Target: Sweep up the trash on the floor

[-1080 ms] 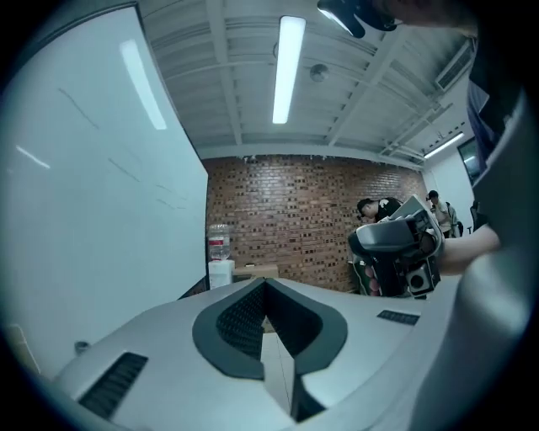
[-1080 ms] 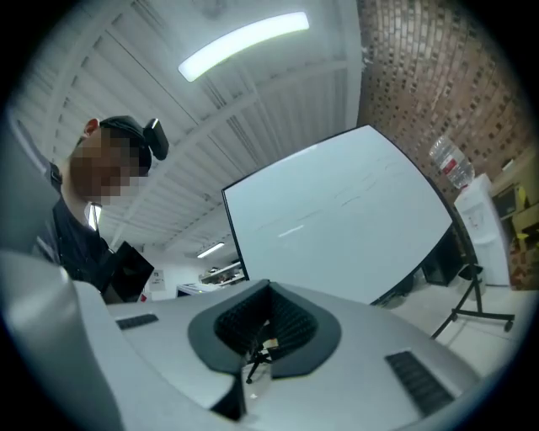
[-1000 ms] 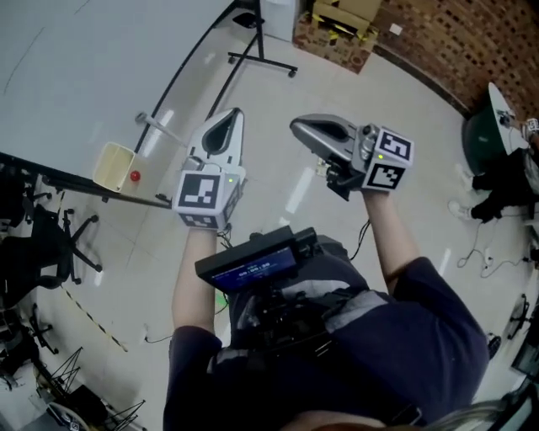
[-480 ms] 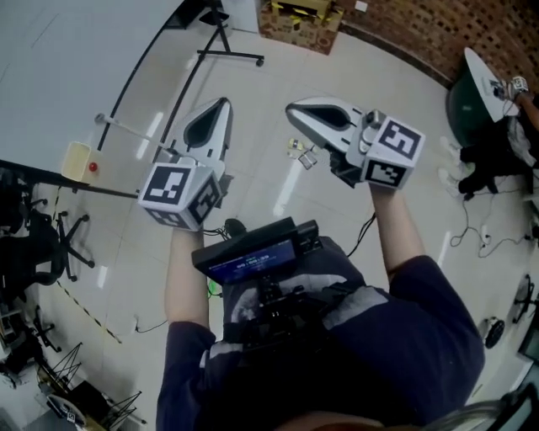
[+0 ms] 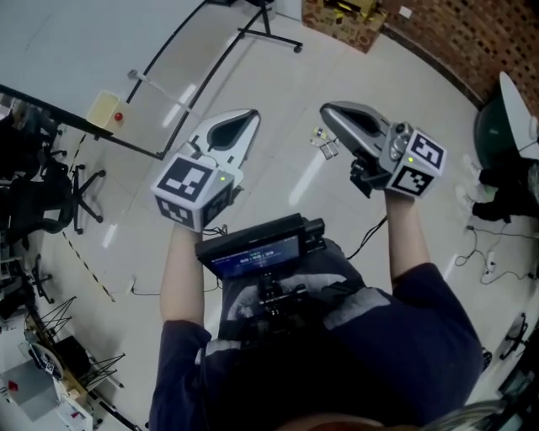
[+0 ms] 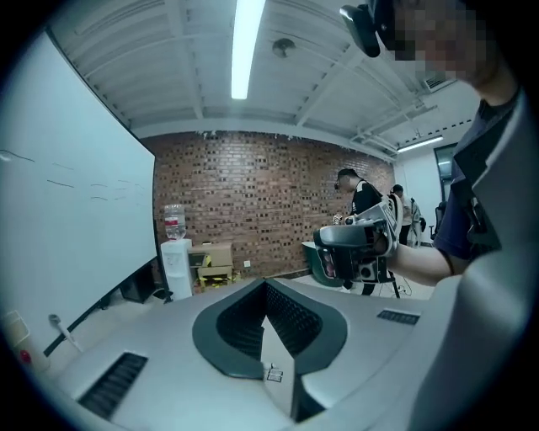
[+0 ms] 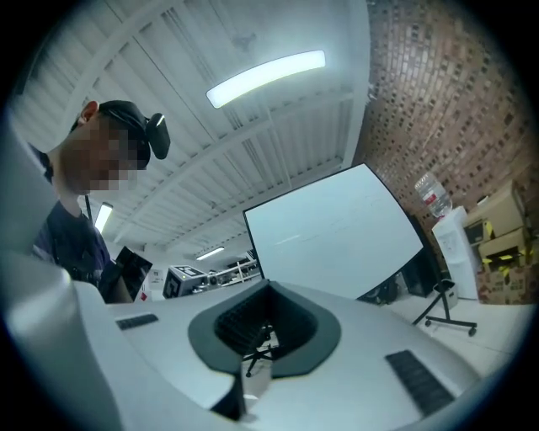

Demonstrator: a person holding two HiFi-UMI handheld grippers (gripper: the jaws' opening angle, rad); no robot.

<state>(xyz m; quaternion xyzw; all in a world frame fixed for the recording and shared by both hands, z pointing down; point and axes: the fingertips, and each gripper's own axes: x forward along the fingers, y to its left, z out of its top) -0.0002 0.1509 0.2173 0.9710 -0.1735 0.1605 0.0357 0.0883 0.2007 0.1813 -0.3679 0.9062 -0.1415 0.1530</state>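
A few small scraps of trash [image 5: 322, 141] lie on the pale tiled floor, just below and between the two gripper tips in the head view. My left gripper [image 5: 251, 115] is held out over the floor, left of the scraps, with its jaws shut and nothing in them [image 6: 266, 288]. My right gripper [image 5: 327, 109] hangs above the scraps, also shut and empty [image 7: 268, 290]. The left gripper view shows the right gripper [image 6: 360, 248] in the person's hand against a brick wall. No broom or dustpan is in either gripper.
A whiteboard on a black wheeled stand [image 5: 269, 34] fills the upper left, with a white rod [image 5: 164, 89] and a yellow box [image 5: 105, 108] near it. Cardboard boxes [image 5: 345, 17] sit by the brick wall. An office chair [image 5: 59, 198] stands left; cables [image 5: 472, 252] trail right.
Both grippers have travelled across the floor with the person, still shut. The scraps now show clearly under the right gripper's tip, and the whiteboard stand has shifted in view.
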